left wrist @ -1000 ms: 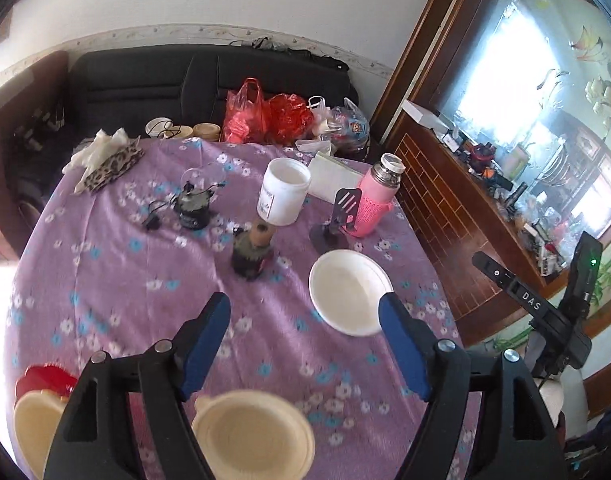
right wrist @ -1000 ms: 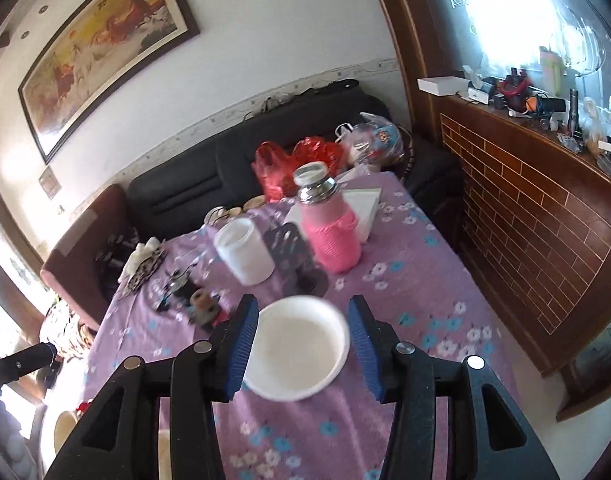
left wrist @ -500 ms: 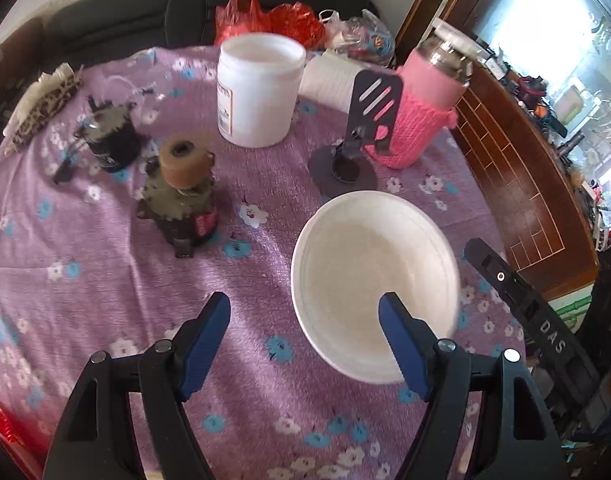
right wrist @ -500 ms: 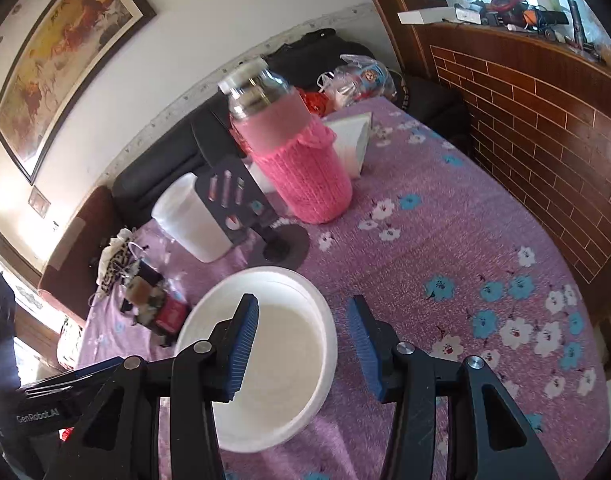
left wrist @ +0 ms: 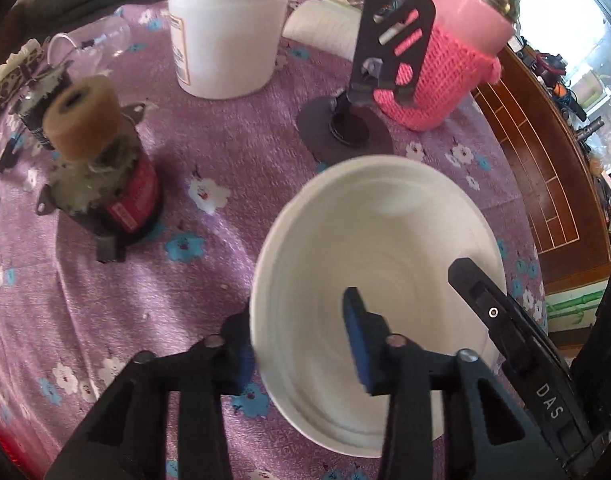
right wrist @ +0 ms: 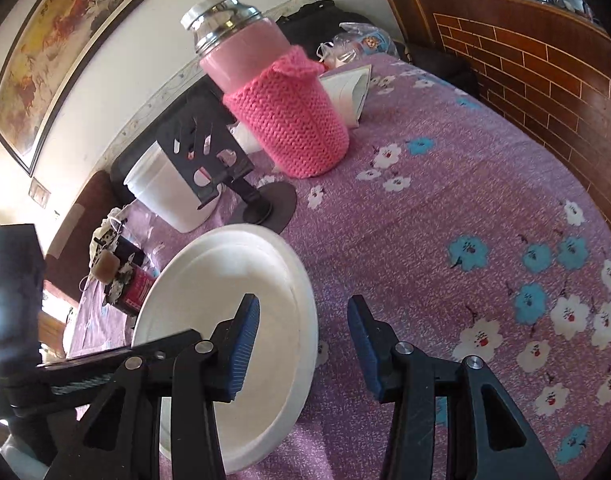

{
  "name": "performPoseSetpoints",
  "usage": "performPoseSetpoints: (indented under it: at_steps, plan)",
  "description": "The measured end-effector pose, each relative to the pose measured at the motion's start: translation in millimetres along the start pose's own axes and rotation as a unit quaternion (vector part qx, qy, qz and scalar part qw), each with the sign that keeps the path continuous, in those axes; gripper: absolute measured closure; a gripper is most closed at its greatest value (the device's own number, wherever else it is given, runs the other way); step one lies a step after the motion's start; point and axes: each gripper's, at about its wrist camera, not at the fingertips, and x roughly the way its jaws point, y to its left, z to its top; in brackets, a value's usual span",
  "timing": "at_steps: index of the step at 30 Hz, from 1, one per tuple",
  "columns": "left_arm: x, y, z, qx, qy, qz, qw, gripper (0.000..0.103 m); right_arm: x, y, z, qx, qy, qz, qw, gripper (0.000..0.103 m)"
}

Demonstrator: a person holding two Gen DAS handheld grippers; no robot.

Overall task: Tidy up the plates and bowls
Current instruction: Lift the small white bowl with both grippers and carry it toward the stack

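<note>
I am looking down at a round white plastic bowl (left wrist: 379, 280) sitting on the worktop (left wrist: 209, 280), which is covered by a purple cloth with little flowers. My left gripper (left wrist: 301, 344) is straddling the near rim of the bowl, with one blue finger outside and the other inside, and its jaws have just been closing around that rim; I cannot tell if the pads are pressing on it. My right gripper (right wrist: 303, 344) is sitting partly open over the other side of the bowl (right wrist: 229, 320), one finger above the inside and one over the cloth outside, with the rim between them and not pinched. Just behind the bowl are standing a black phone stand (left wrist: 369, 92), a pink bottle in a knitted sleeve (left wrist: 453, 64) and a white plastic tub (left wrist: 225, 28).
</note>
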Motion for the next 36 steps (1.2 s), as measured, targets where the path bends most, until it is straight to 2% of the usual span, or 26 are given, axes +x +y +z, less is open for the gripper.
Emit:
performPoseSetpoints:
  at_steps: [2,5,9,15,22,24,30,36]
  plan:
    - [0.0,-3.5,-2.5,0.006,-0.003,0.010,0.9999,0.073,1.4,-0.1,-1.7,0.003,0.005,0.004,1.000,0.057]
    - [-3.6,-4.3,-3.1,-0.001,-0.008,0.010,0.9999,0.086,4.3,-0.2,-4.1,0.009,0.015,0.011,1.000,0.076]
    - [-13.6,-0.7,-8.9,-0.007,-0.015,0.008,0.9998,0.086,-0.4,-2.9,-4.7,0.020,0.009,0.018,1.000,0.088]
    - [-46.5,-0.4,-26.6,-0.019,-0.040,-0.004,0.9990,0.086,-31.5,23.4,-3.9,-0.012,-0.028,0.013,0.999,0.088]
    - [-126.3,17.0,-60.1,-0.042,-0.113,-0.034,0.9922,0.086,-93.3,74.8,-19.4,-0.048,-0.063,0.038,0.996,0.088]
    - [-148.9,22.1,-74.1,-0.044,-0.139,-0.044,0.9884,0.086,-107.5,88.6,-28.7,-0.055,-0.071,0.044,0.995,0.088]
    - [-214.5,43.6,-126.9,-0.043,-0.221,-0.042,0.9735,0.086,-149.3,135.1,-68.0,-0.084,-0.088,0.071,0.990,0.088]
    - [-259.8,81.1,-184.9,-0.066,-0.278,-0.043,0.9575,0.086,-181.6,185.5,-115.6,-0.134,-0.101,0.089,0.982,0.088]
